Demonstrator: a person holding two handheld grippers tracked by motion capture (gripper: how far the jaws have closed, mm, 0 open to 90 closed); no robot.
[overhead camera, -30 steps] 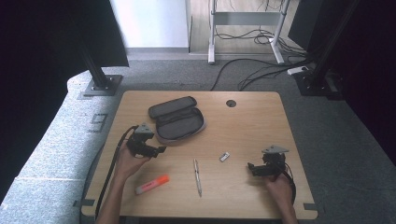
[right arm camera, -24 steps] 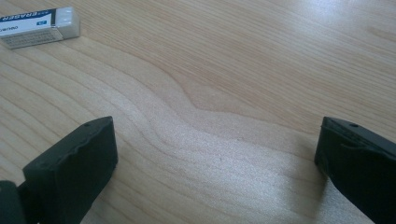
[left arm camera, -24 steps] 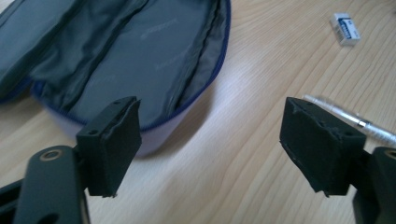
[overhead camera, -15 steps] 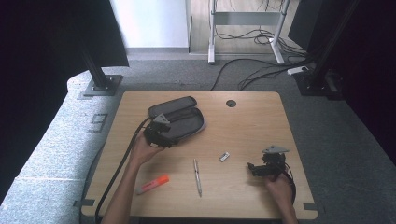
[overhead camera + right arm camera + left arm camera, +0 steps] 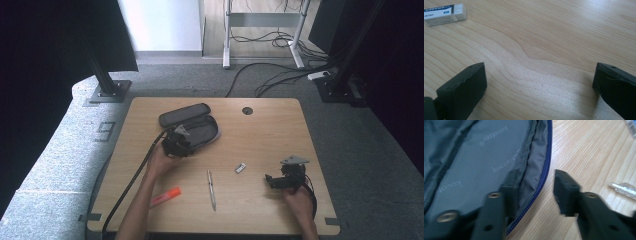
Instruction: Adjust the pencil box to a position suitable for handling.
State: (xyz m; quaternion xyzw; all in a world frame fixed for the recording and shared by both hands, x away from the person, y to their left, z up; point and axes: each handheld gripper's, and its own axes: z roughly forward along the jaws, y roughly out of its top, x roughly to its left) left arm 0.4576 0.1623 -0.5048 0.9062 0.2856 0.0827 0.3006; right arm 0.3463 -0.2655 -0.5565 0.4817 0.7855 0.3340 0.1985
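Observation:
An open dark grey pencil case [image 5: 200, 129] with a blue zipper [image 5: 543, 180] lies at the table's back left. My left gripper [image 5: 187, 141] is at its near rim. In the left gripper view the gripper [image 5: 535, 182] straddles that rim, one jaw inside over the grey lining [image 5: 481, 157], the other outside over the wood. Its jaws have just been closing, and the pads still stand off the rim between them. My right gripper [image 5: 270, 181] rests low at the front right. It is wide open [image 5: 539, 82] over bare wood.
A white eraser [image 5: 241, 168] [image 5: 444, 14] lies mid-table, a silver pen [image 5: 212, 189] [image 5: 624, 188] in front of it, and an orange marker [image 5: 165, 197] at the front left. A round cable hole [image 5: 247, 110] sits near the back edge.
My left gripper has moved from the table's left side up and right onto the case's rim, and its jaws have narrowed. The right gripper has stayed still.

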